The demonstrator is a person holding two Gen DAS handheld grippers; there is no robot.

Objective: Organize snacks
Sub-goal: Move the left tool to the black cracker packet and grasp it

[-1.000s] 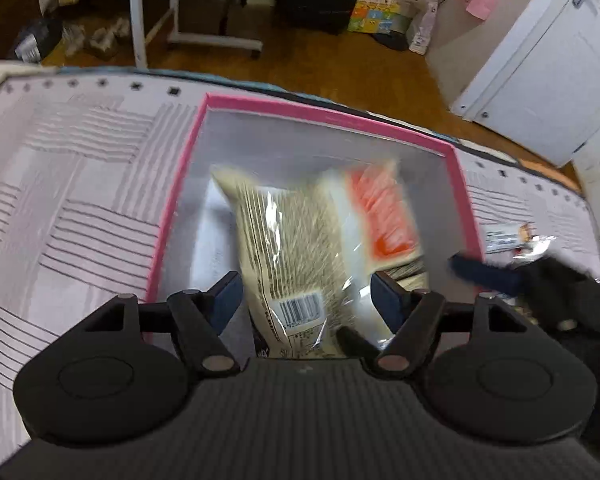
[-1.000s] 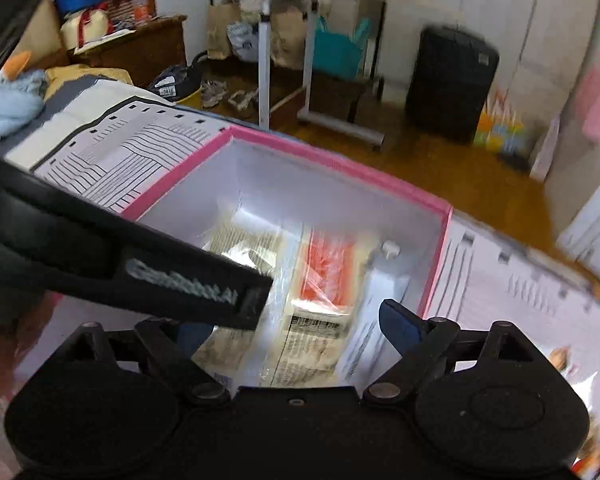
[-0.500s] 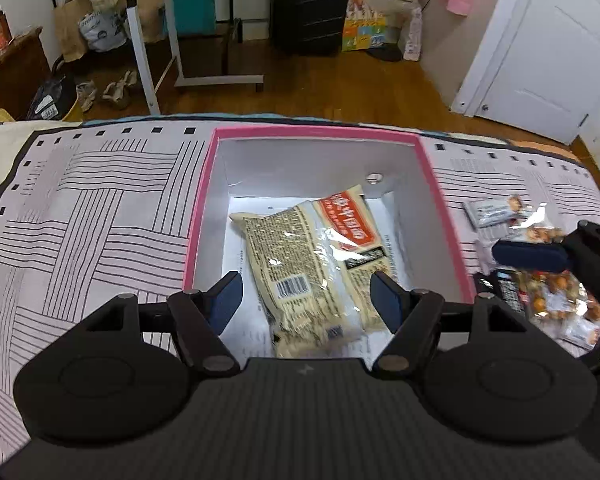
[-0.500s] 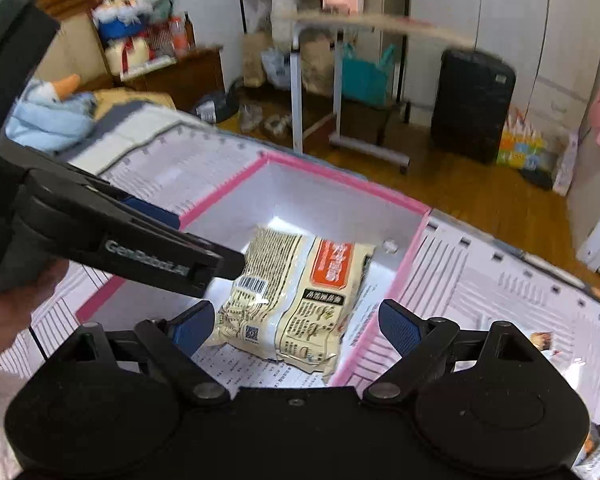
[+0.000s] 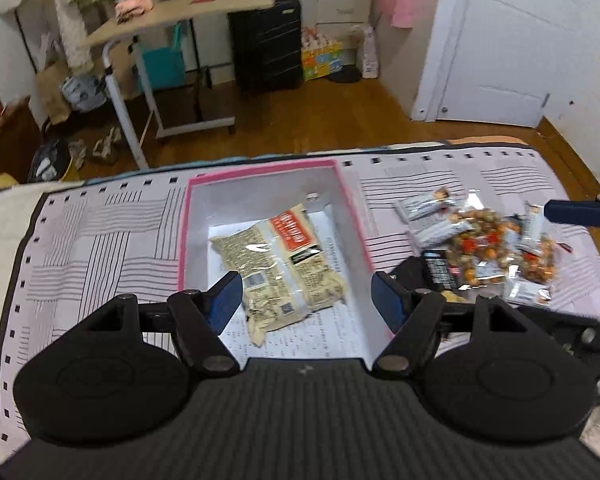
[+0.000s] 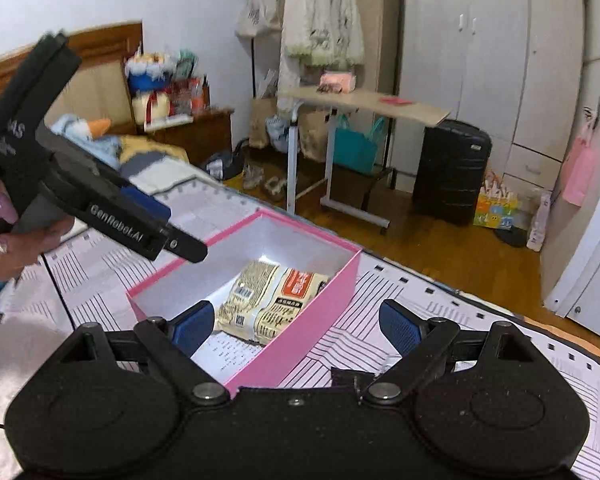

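Left wrist view, from left to right: a striped bedspread (image 5: 100,240) covers the bed, and on it sits a pink-rimmed box (image 5: 188,216) with white inner walls. One beige snack packet (image 5: 278,270) with an orange label lies flat on the box floor. The left gripper (image 5: 306,302) hangs above the box's near end, jaws spread with nothing between them. Right of the box, on the bedspread, lies a loose heap of small snack packs (image 5: 488,252), well apart from the beige packet. At the far right edge one blue pad of the right gripper (image 6: 296,326) shows; in its own view its jaws stand wide and empty above the box's near corner.
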